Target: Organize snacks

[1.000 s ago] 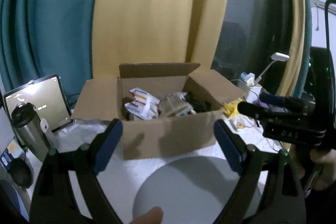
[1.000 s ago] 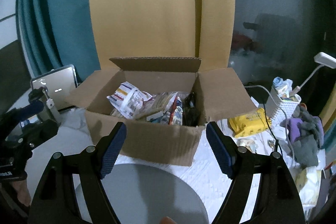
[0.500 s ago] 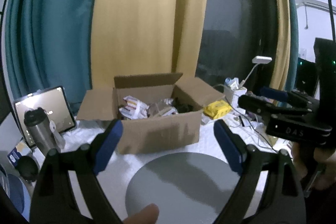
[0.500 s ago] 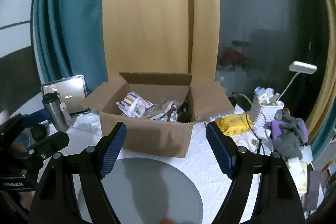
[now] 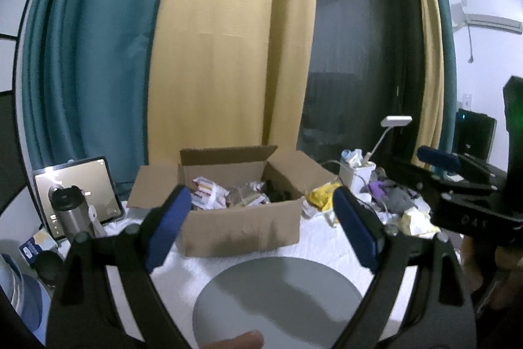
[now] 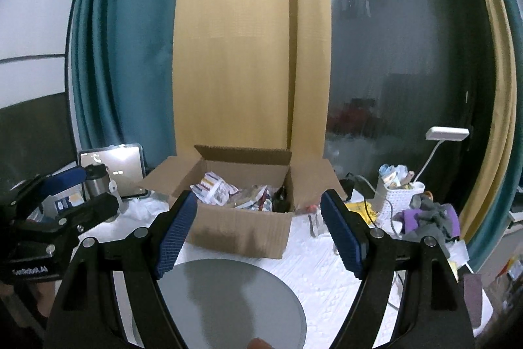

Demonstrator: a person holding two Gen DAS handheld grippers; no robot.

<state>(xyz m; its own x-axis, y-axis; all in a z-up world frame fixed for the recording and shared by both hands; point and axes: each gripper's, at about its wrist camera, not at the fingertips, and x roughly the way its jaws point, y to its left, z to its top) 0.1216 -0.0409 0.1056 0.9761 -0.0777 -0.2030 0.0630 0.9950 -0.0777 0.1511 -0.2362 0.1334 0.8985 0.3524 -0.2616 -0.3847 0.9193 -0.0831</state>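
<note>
Open cardboard box on the white cloth, snack packets heaped inside, grey round mat just in front of it. Left gripper and right gripper both held back from the box, jaws spread wide, holding nothing. Judgement: reach in over the near wall, take the topmost packet by one edge, clear of the flaps.

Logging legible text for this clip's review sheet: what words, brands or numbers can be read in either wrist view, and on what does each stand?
"GenRobot.AI": white print on the left gripper body, in the right wrist view.
"DAS", faint: on the right gripper body, in the left wrist view.
Snack packets in the cardboard box: printing too small to read.
Tablet screen: marks blurred, unreadable.
Small blue-and-white box: label unreadable.
</note>
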